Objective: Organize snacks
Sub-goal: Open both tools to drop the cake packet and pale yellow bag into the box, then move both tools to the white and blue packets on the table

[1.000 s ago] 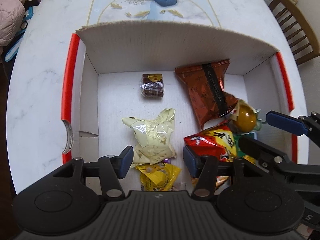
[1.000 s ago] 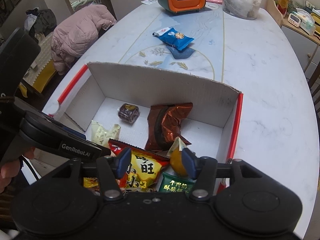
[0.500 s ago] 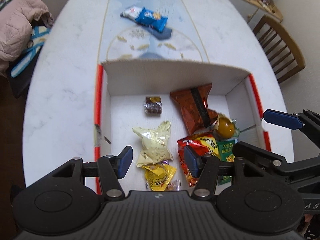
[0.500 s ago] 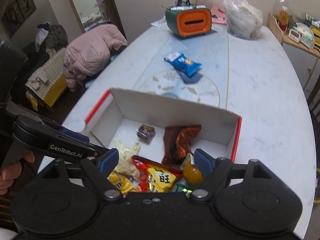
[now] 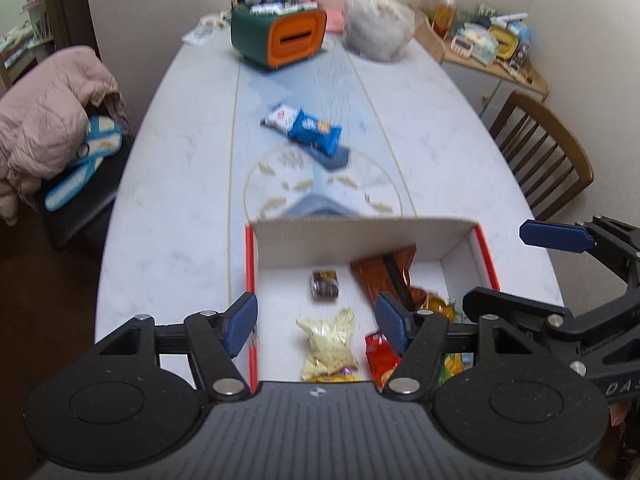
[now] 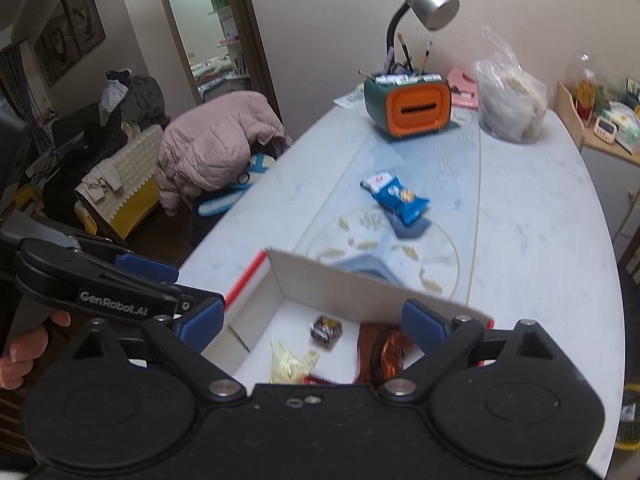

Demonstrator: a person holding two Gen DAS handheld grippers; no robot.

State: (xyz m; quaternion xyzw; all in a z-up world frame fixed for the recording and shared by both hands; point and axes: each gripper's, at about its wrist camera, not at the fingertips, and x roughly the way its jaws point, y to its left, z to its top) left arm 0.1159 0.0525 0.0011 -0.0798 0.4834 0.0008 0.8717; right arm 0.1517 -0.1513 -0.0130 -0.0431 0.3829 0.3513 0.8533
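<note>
A: How is the left gripper [image 5: 316,322] set?

B: Its blue pads are spread wide with nothing between them. It hangs above the near end of the cardboard box [image 5: 360,232], touching none of the snacks.

A: And the right gripper [image 6: 312,322]?

B: Also wide open and holding nothing. It hovers over the box's near right part; in the left wrist view its blue pad [image 5: 554,236] shows past the box's right wall.

A: What lies in the box?

B: A small dark brown packet [image 5: 325,285] near the far wall, a reddish-brown bag [image 5: 384,272] to its right, a pale yellow wrapper [image 5: 330,342] nearer the grippers, a red bag [image 5: 378,360] beside that, and an orange-yellow piece [image 5: 438,304] toward the right wall. The near edge of the box is hidden behind the gripper bodies.

A: Anything outside the box?

B: A blue snack bag [image 5: 304,126] lies on the table [image 5: 172,200] well beyond the box's far wall. Farther still stand an orange and green holder [image 5: 280,38] and a clear plastic bag [image 5: 378,26].

A: Is the picture sharp?

B: No, it is blurred, so I cannot read the labels.
</note>
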